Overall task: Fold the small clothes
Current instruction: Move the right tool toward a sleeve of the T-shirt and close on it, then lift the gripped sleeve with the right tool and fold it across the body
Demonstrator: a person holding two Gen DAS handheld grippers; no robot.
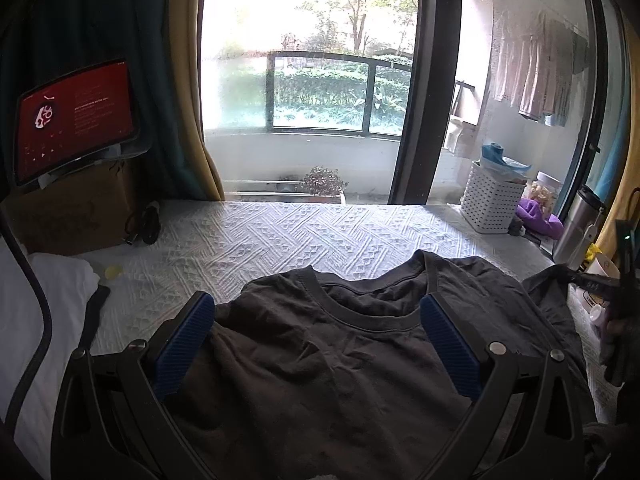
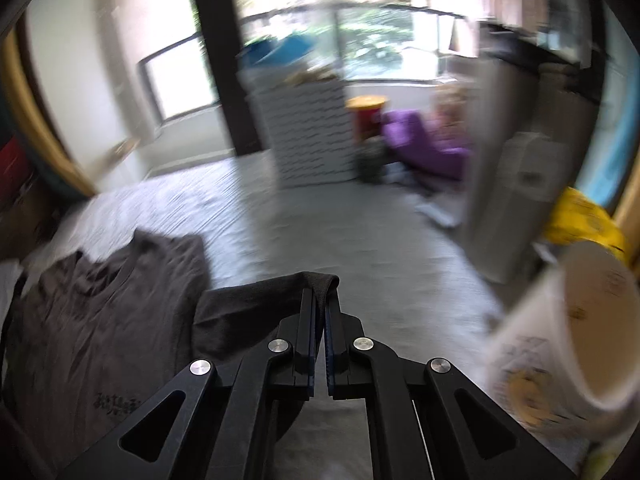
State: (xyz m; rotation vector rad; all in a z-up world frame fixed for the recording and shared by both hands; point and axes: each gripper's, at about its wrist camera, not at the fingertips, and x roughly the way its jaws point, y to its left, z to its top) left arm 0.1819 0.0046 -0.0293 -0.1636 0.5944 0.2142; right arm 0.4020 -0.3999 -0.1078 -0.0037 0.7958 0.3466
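Clamped tight, the right gripper [image 2: 323,312] pinches a fold of the dark grey T-shirt [image 1: 340,364] between its blue pads, the cloth bunched over the fingertips and draped down to its left; it points downward over the bed, and the right wrist view is smeared with blur. Over the same shirt the left gripper [image 1: 316,320] hangs with its jaws spread wide, one blue pad [image 1: 184,344] near the left shoulder of the garment and the other at the right side of the collar, neither pressing on the fabric. From the left wrist view the right gripper shows only as a dark shape at the shirt's right edge. That shirt lies front up on the white textured bedspread [image 1: 256,236], collar toward the window, with wrinkles across the chest. By the glass stands a white perforated basket [image 1: 492,204] with something blue sticking out of its top. Beside it lies a purple cloth [image 1: 540,216], and a steel tumbler [image 1: 578,224] stands further right. A white paper cup [image 2: 576,328] looms close at the right of the right wrist view; its contents cannot be made out.
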